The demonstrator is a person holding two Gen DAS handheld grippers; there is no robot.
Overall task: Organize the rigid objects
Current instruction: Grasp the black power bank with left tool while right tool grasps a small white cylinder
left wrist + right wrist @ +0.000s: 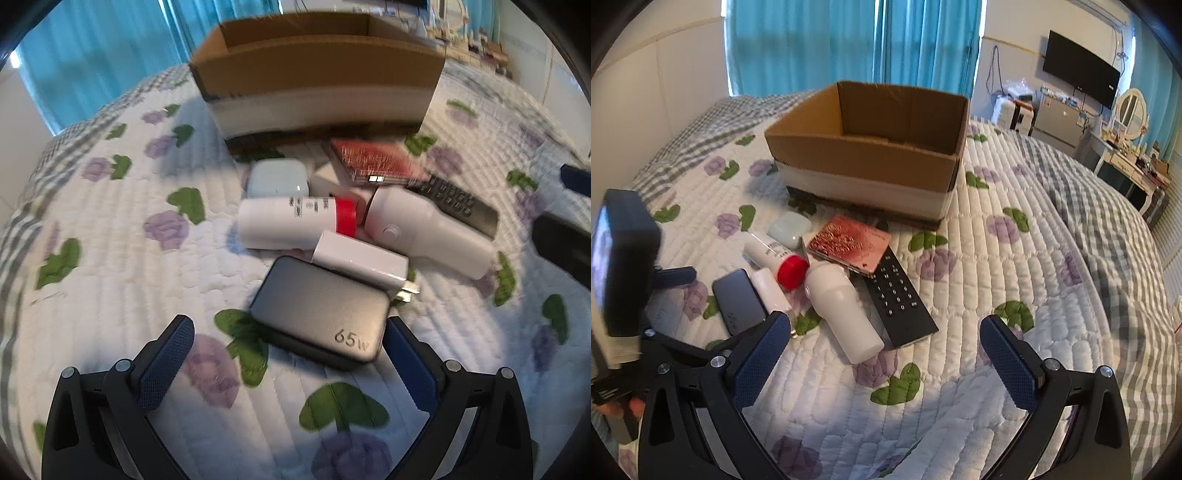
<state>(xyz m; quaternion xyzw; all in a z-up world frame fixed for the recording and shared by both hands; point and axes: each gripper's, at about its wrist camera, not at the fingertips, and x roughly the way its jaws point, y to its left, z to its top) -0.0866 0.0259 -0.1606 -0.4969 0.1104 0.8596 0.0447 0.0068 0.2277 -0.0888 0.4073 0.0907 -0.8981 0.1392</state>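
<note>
A pile of small objects lies on the quilt in front of an open cardboard box (317,74) (868,147). Nearest my open left gripper (288,339) is a grey 65W charger (317,314) (738,301), its near corner between the fingers. Behind it lie a white plug adapter (360,264), a white tube with a red cap (295,221) (775,256), a white bottle (428,230) (846,314), a black remote (458,206) (899,301), a red patterned case (373,160) (849,243) and a pale blue earbud case (277,177) (788,225). My right gripper (886,354) is open and empty above the quilt.
The bed carries a white floral quilt (960,295) with a grey checked blanket (1108,229) to the right. Blue curtains hang behind. A wall TV (1078,70), a cabinet and a dressing table stand at the far right. The left gripper's body (624,262) shows at the right view's left edge.
</note>
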